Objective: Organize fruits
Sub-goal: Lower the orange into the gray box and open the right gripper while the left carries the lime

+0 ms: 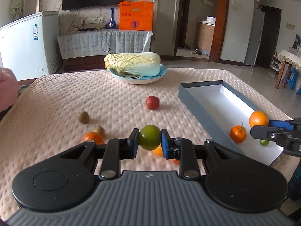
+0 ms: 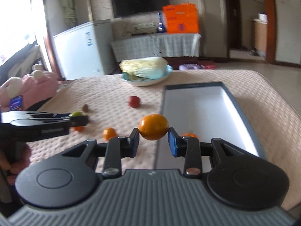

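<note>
My left gripper (image 1: 150,140) is shut on a green fruit (image 1: 150,139) and holds it above the table. My right gripper (image 2: 153,131) is shut on an orange (image 2: 153,126) at the left rim of the grey box (image 2: 199,113); in the left wrist view that orange (image 1: 258,119) hangs over the box (image 1: 199,101). In the box lie a tangerine (image 1: 238,134) and a small green fruit (image 1: 264,142). On the tablecloth lie a red apple (image 1: 152,102), two kiwis (image 1: 83,117) (image 1: 99,131) and tangerines (image 1: 93,138).
A bowl (image 1: 139,77) with a napa cabbage (image 1: 132,63) stands at the table's far side. A pink plush toy (image 2: 30,88) sits off the left edge. A white freezer (image 1: 28,45) and a covered cabinet (image 1: 103,41) stand behind.
</note>
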Tool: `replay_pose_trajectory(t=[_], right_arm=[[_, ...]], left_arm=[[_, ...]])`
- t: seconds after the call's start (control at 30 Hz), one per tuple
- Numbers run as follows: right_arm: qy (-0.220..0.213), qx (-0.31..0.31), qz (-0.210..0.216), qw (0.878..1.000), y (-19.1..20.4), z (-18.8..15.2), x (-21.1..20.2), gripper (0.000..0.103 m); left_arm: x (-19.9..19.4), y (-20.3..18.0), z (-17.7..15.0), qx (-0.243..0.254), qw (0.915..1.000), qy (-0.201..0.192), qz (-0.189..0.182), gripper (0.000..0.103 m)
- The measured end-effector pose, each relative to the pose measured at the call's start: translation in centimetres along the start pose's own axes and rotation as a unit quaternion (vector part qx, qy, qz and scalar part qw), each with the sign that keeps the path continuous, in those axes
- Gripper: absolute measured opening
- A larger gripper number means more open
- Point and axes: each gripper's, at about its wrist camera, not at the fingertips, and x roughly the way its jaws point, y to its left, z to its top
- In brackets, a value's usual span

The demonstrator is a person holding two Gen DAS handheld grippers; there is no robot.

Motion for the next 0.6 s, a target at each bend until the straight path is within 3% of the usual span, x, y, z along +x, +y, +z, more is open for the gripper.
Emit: replay_pose_trajectory(t=[0.2, 0.37, 0.6], right_arm=[[0.016, 0.000, -0.038, 0.999, -1.2, -0.4, 0.2, 0.036], [0.044, -0.041, -0.058, 0.997, -2.6, 0.0, 2.2, 0.036], [0.094, 0.001, -0.065, 0.993, -5.4, -0.5, 5.1, 0.037]], left_arm=[[0.4, -2.4, 0.3, 0.014, 0.9997, -0.005, -0.021, 0.029], [0.7, -3.8, 0.4, 0.020, 0.9992, -0.004, -0.035, 0.029], [1.2, -4.5, 0.5, 0.024, 0.9988, -0.003, -0.043, 0.029]])
